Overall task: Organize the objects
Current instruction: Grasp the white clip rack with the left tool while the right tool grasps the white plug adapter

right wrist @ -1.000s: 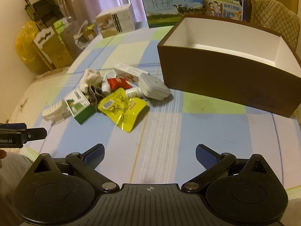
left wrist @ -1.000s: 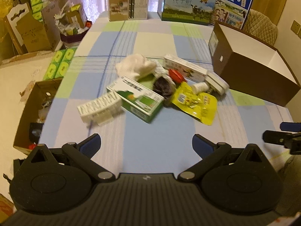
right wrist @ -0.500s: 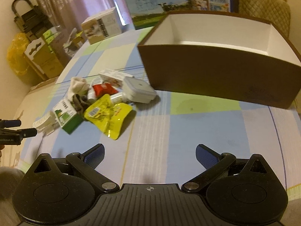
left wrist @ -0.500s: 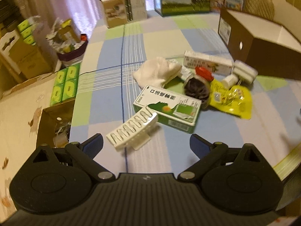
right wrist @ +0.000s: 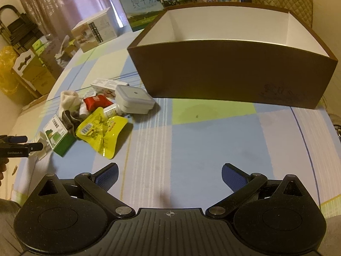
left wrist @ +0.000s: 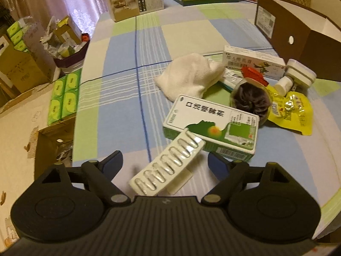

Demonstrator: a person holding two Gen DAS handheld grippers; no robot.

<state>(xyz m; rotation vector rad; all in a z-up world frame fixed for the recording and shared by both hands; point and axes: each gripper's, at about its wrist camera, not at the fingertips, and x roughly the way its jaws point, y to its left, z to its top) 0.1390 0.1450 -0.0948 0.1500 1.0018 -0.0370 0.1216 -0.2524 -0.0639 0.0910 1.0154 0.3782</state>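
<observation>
My left gripper (left wrist: 165, 162) has wide fingers around the white plastic pill tray (left wrist: 168, 167), low in the frame. It looks light and stiff; I'd pinch its long sides. My right gripper (right wrist: 169, 176) is wide, holding nothing.

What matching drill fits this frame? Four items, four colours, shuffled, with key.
Items
1. crinkled foil snack pouch
2. knitted cloth sock
3. large open cardboard storage box
4. flat medicine carton lying by the blister tray

Colours
A. brown outside, white inside
B. green and white
C. yellow
D. off-white

Pairs: 1-C, 2-D, 3-A, 4-B
</observation>
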